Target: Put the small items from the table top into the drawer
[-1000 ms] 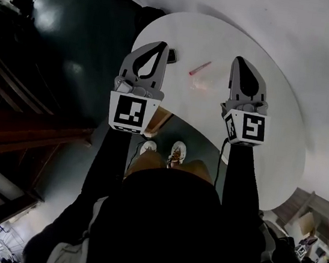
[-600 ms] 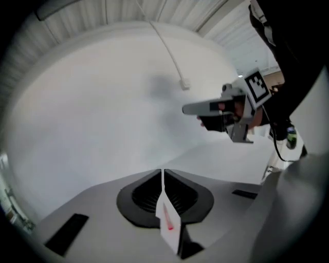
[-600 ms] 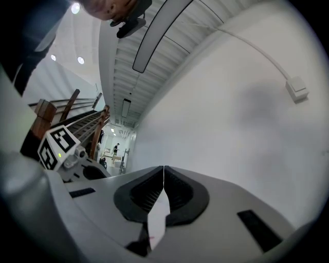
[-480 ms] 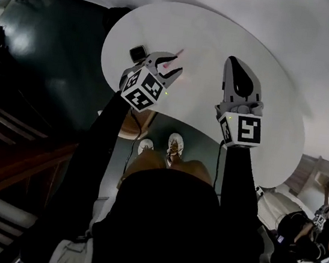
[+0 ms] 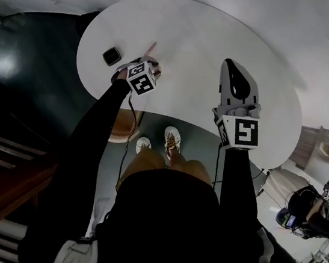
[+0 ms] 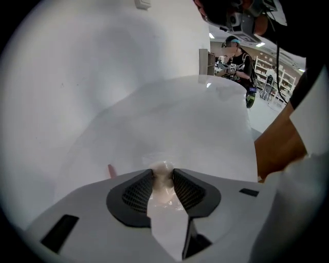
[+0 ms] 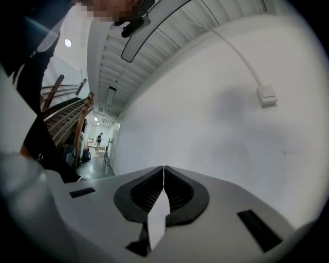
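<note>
Currently, the small pale pink lump in clear wrap (image 6: 163,181) lies on the white rounded table top (image 5: 202,36), between the left gripper (image 6: 163,172) jaws, which are opening around it. Thin red stick (image 6: 110,170) just beside. Right gripper (image 7: 163,169) jaws closed, empty.

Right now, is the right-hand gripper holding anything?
No: the right gripper has its jaws touching tip to tip, with nothing between them.

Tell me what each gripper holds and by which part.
Nothing is held. Left gripper: jaws opening, a pale translucent item between their tips. Right gripper: shut, empty.
</note>
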A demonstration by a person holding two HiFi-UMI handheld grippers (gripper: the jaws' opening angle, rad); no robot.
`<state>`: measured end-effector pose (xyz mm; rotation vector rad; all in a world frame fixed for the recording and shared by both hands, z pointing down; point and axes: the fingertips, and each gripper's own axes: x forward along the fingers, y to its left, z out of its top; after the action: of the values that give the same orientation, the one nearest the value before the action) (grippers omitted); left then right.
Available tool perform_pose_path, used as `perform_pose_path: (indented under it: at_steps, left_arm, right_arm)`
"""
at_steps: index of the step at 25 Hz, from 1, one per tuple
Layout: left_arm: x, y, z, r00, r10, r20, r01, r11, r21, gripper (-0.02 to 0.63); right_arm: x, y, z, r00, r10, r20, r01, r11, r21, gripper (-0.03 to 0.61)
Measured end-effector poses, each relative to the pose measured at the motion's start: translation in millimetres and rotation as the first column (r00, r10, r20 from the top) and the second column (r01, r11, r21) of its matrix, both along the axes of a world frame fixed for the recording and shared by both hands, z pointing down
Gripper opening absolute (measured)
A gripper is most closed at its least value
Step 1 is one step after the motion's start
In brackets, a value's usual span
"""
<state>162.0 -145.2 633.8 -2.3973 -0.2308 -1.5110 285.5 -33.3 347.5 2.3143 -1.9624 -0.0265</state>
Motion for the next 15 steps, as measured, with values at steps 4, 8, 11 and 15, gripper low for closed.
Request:
perform_pose_path:
  at_steps: [4, 8, 11, 15]
  left_arm:
    - [4.9, 2.0, -8.9, 1.000, -0.008, 0.005, 0.009, 1.000, -0.010, 0.116]
    - [14.2, -0.1, -56.6, 0.988, -0.064, -0.139, 0.065, 0.998, 0.002, 0.106]
    - [23.0, -2.1, -125.2, 0.933, -0.129, -0.335, 0.139, 0.990, 0.006, 0.106]
    - [14.4, 0.0, -212.8, 0.816, -0.173, -0.552, 0.229, 0.973, 0.033, 0.106]
  right_arm:
    - [0.0, 2.0, -1.2, 1.000, -0.001, -0.004, 0.001, 1.000, 0.003, 0.028]
    - [-1.5, -1.2, -8.0, 1.000, -0.013, -0.009, 0.013, 1.000, 0.026, 0.028]
    - [-5.0, -6.7, -18.0, 0.999, -0.030, -0.015, 0.031, 0.998, 0.054, 0.028]
    - [-15.6, -16.7, -35.3, 0.998, -0.065, -0.020, 0.067, 0.993, 0.098, 0.028]
